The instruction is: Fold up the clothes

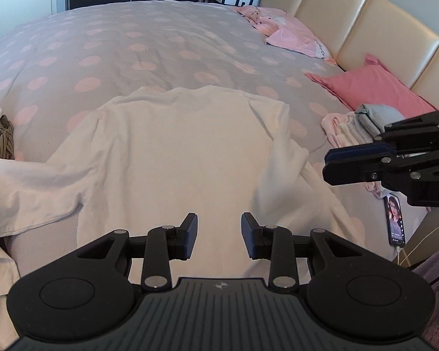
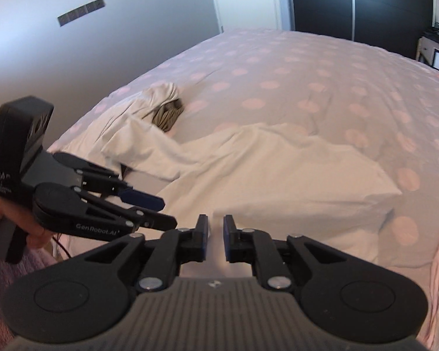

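On the near half of the bed [image 1: 108,44], a white long-sleeved top [image 1: 178,152] lies spread flat, its neckline toward the far side. One sleeve trails out to the left; the sleeve on the right looks turned in over the body, so the folding seems partly under way, with the left sleeve and the crosswise folds left to do, though the right sleeve may only have landed that way. To the left sits a crumpled pile of pale and striped clothes [image 2: 164,108], unfolded. At the right, near the pink pillow [image 1: 374,87], a small stack of grey and pink garments [image 1: 363,125] looks folded.

Above the top's near hem hovers the left tool [image 1: 219,234], its fingers spread apart and holding nothing. At the right edge, the right tool [image 2: 215,239] has its fingers drawn nearly together with a thin gap and no cloth between them.

Readable writing is sparse: "GenRobot.AI" runs along the left tool's arm, and "DA", cut off, shows on each tool's housing. A phone [image 1: 395,222] lies by the bed's right edge, its screen lit; the text on it is too small to read.
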`<state>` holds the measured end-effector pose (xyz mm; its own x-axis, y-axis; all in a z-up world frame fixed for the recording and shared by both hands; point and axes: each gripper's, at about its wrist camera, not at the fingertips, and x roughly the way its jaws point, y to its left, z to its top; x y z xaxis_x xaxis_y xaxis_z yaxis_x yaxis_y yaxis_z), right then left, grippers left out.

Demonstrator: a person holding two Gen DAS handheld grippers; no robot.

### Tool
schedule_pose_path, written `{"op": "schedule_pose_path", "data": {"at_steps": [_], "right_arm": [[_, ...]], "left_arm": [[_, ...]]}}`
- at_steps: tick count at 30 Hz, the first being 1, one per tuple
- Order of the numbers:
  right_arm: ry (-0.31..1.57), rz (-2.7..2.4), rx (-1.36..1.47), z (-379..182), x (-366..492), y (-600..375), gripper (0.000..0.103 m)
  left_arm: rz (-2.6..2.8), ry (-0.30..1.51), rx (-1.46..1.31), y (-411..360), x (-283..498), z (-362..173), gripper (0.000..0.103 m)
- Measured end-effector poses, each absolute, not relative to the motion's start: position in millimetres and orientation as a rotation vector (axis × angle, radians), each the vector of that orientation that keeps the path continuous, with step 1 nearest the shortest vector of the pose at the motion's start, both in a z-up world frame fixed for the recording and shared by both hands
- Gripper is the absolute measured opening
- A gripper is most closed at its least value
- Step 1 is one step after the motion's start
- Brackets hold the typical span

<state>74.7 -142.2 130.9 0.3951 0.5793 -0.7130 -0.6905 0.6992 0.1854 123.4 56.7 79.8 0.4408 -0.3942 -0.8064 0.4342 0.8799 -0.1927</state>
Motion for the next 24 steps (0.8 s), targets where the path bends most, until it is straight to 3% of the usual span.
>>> {"op": "schedule_pose_path", "data": {"at_steps": [2,7,10,16,24], "right_arm": [[0.833,0.799,-0.138,132.4,76.5,-146.1,0.026],[0.811,0.71,-0.108,134.8,89.1,-171.8,0.026],[0.833,0.62,-0.115,120.7,102.6,-193.2,0.026],[0.901,0.483,-0.131,84.3,125.1,-230.4,0.026],[0.976,0.403,-0.143,37.8,146.6,-260.4,0.026]], "left_arm": [[-0.516,0.99,0.067,56.3,121.6,76.4,0.038],[-0.555,1.011,0.103,44.7,120.8,59.3,0.041],[-0.587,1.041,0.132,33.3,122.2,39.8,0.049],[-0.622,1.138,0.183,13.4,124.9,-1.2,0.049],[-0.723,1.054,0.388,-41.7,95.8,-7.5,0.049]]}}
